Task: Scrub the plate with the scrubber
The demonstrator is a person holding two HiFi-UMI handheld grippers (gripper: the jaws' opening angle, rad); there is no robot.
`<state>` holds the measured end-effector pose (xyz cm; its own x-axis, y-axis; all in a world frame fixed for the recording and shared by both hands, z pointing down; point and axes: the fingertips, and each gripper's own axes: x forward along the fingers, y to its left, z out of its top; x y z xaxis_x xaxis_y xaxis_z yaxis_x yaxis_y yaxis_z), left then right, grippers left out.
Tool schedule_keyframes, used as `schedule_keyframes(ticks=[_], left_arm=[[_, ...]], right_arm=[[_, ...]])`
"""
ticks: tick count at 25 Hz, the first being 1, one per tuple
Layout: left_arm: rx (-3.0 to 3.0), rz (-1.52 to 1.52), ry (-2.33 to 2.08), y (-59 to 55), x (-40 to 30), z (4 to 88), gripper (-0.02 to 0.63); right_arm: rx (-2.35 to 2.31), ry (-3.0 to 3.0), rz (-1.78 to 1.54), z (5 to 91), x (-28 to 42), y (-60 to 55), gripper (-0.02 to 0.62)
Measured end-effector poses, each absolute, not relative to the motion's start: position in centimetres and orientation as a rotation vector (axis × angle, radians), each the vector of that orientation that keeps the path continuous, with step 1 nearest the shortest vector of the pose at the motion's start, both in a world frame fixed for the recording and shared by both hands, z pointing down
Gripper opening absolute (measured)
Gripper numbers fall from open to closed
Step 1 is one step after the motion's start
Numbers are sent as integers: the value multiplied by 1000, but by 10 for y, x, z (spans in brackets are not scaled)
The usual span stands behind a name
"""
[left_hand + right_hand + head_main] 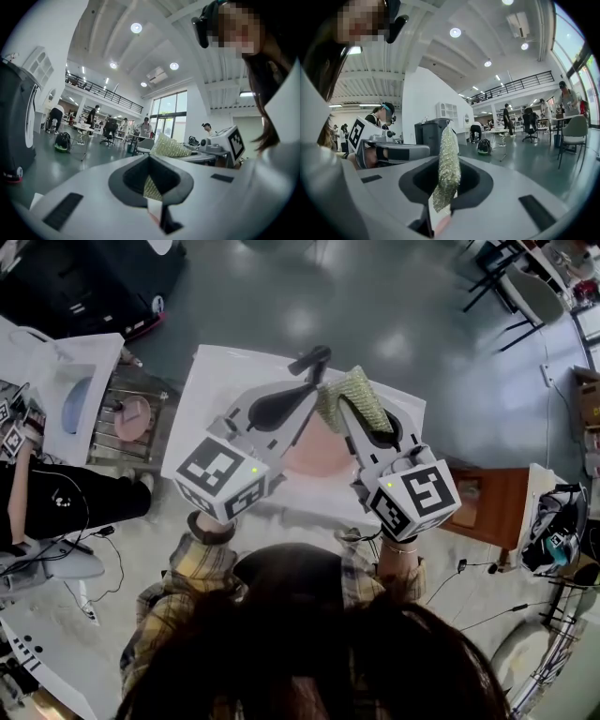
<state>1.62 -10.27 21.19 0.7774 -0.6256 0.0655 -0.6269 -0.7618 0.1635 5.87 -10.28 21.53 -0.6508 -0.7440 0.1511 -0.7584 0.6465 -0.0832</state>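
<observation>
My right gripper [345,409] clenched the scrubber [361,390], left gripper [314,362] closed empty; the plate [314,457] lay directly beneath both

left claw [312,359]: jaws together, pointing level | right claw [347,411]: jaws clamped on scrubber [447,161], alongside left

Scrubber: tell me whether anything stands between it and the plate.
Nothing visible does. The right tool holds the scrubber up above the pink plate on the table. The shut left tool hangs beside the scrubber, not under it, and the plate's visible part is bare.
</observation>
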Motion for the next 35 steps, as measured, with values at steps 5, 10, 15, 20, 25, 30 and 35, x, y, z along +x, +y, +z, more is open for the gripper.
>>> schedule_keyframes(ticks=[5,10,15,20,25,30,35], left_arm=[[2802,13,-1002,-106,15,209,14],[2793,16,-997,-108,16,212,14],[2789,33,-988,-109,17,216,14],[2783,44,-984,-109,20,220,14],[2771,32,-977,-110,21,221,14],[2778,30,-964,-111,25,222,14],[2785,24,-973,-112,27,219,14]], right_arm=[[1274,-2749,234,218,62,-107,72],[1299,-2762,244,215,66,-110,72],[1311,-2767,259,215,69,-114,72],[1296,-2771,261,217,70,-115,72],[1270,-2764,243,218,67,-116,72],[1246,-2746,221,221,66,-117,72],[1233,-2719,192,226,64,-116,71]])
